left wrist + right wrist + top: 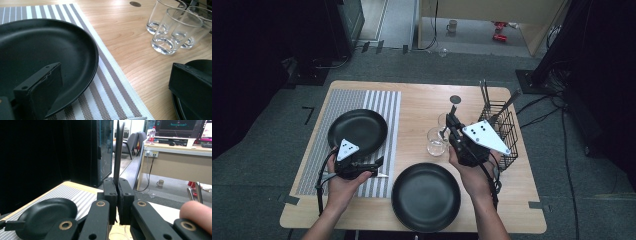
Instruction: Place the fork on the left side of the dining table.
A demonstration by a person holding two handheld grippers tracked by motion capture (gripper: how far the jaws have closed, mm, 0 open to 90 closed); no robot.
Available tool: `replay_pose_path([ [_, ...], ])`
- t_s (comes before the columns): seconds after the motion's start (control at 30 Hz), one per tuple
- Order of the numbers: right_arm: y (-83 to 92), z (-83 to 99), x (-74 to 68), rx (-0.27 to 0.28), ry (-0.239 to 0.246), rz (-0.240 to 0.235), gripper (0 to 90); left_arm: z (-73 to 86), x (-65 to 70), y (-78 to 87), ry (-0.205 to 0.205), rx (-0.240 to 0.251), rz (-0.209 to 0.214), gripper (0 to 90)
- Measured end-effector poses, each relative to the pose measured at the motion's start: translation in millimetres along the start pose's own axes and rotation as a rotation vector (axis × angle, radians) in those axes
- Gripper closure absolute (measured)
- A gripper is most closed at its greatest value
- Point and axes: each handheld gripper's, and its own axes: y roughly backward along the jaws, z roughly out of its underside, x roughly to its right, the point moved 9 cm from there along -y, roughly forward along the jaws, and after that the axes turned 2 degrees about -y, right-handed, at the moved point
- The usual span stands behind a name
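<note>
My left gripper [378,167] hovers open over the front of the striped placemat [382,107], beside the near rim of a black plate [358,131]. In the left gripper view its jaws [117,75] stand wide apart with nothing between them; the plate [37,50] lies under the left jaw. My right gripper [452,120] is shut on a thin dark utensil [453,108] that sticks up from the pads, just above the glasses [437,141]. In the right gripper view the utensil [118,150] rises straight from the closed jaws [117,192].
A second black plate [426,196] lies at the table's front centre. A black wire basket [507,132] with upright cutlery [484,92] stands at the right edge. Three clear glasses [172,32] cluster mid-table. A pale pointed tip [383,175] lies on the placemat by the left gripper.
</note>
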Motion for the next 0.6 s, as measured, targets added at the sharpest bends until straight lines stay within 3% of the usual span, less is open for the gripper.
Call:
replay_pose_path([
  [0.6,-3.8,0.8,-13.0,-0.002,0.003,-0.027,87.5,-21.4,23.1,-8.1,-0.028,0.036,0.041,0.0],
])
